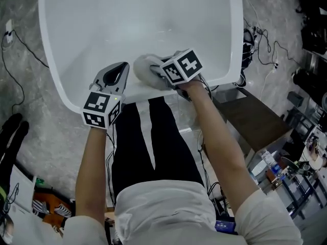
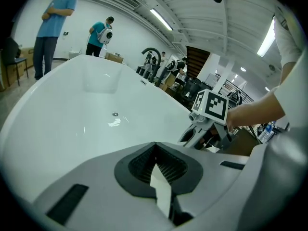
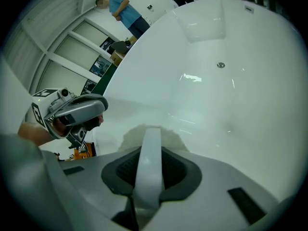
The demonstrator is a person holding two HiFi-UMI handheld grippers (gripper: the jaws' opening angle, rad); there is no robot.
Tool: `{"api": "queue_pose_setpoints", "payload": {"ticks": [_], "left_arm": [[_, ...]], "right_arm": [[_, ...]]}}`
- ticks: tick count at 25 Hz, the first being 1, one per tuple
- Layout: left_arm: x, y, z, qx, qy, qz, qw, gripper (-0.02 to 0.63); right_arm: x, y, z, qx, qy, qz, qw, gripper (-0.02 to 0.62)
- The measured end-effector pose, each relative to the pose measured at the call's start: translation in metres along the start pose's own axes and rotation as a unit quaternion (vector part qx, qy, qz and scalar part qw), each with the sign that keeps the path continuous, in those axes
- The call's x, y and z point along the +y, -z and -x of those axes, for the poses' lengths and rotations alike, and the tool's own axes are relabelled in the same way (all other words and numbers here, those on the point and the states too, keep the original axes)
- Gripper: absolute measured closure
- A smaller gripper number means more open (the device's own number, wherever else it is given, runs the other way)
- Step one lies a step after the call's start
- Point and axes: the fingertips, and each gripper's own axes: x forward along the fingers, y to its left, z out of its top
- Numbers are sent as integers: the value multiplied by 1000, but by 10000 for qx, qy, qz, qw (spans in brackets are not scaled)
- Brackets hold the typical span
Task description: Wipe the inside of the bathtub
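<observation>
The white bathtub [image 1: 61,80] fills the top of the head view; its drain [image 2: 115,114] shows on the tub floor, and again in the right gripper view [image 3: 221,65]. A pale grey cloth [image 1: 145,69] lies bunched on the tub's near inner wall by the rim. My right gripper [image 1: 162,73] is shut on the cloth [image 3: 150,131], a fold of which runs back between the jaws. My left gripper [image 1: 120,68] hovers over the near rim, a little left of the cloth, jaws shut with no object in them [image 2: 155,148].
A brown wooden box [image 1: 255,119] stands to the right of the tub, with cables [image 1: 258,37] on the floor beside it. Another cable [image 1: 13,60] trails at the left. Two people [image 2: 53,23] stand beyond the tub's far end.
</observation>
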Motion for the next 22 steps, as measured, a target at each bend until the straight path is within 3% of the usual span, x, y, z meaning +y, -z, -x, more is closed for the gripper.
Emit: {"api": "queue_pose_setpoints", "payload": {"ticks": [22], "left_arm": [[-87,-11,-84,206,503,-142,9984,595]], "right_arm": [[-94,50,87,-60,556,-133,9983,503]]}}
